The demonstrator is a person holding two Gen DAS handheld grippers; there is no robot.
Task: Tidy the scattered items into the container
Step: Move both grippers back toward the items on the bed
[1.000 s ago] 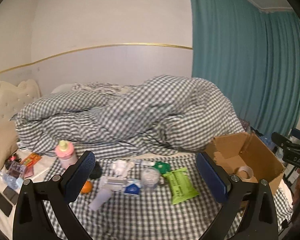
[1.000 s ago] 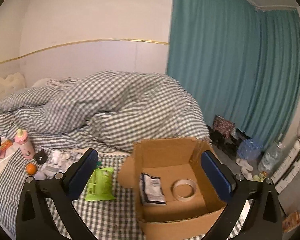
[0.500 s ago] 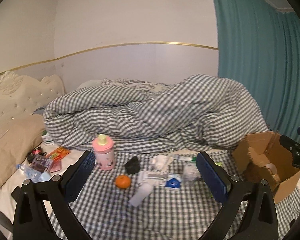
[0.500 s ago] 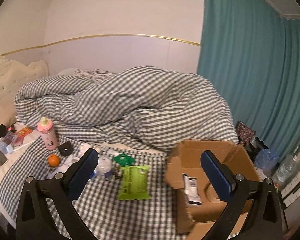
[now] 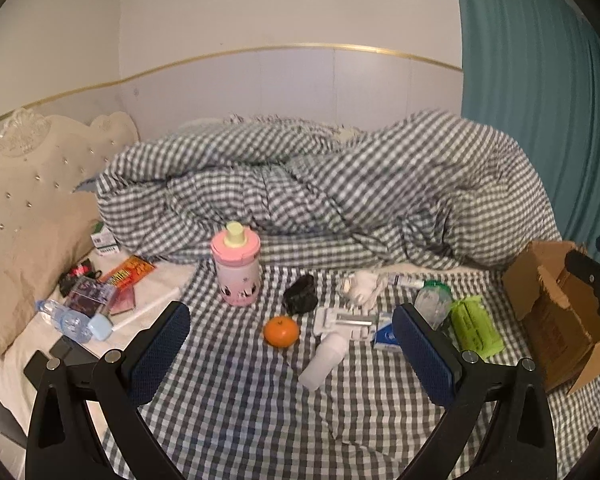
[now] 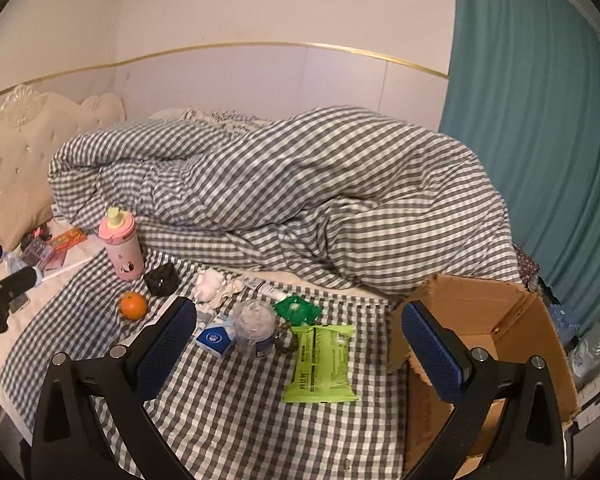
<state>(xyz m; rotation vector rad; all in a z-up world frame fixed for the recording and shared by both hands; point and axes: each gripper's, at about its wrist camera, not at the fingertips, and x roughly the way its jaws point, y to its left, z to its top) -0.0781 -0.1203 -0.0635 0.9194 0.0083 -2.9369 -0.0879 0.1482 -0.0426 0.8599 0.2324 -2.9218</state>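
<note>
- The wall (image 5: 284,12) was plain and pale, with a thin gold trim line (image 5: 340,46) running across it above paler panels.
- A teal curtain (image 6: 540,140) hung in folds down the right side.
- A cream tufted headboard (image 5: 24,184) with studs stood at the left, a beige pillow (image 5: 16,276) leaning against it.
- On the bed, a grey-and-white checked duvet (image 6: 300,192) lay heaped along the wall side, over a matching checked sheet (image 5: 240,400).
- The light was dim and even.
</note>
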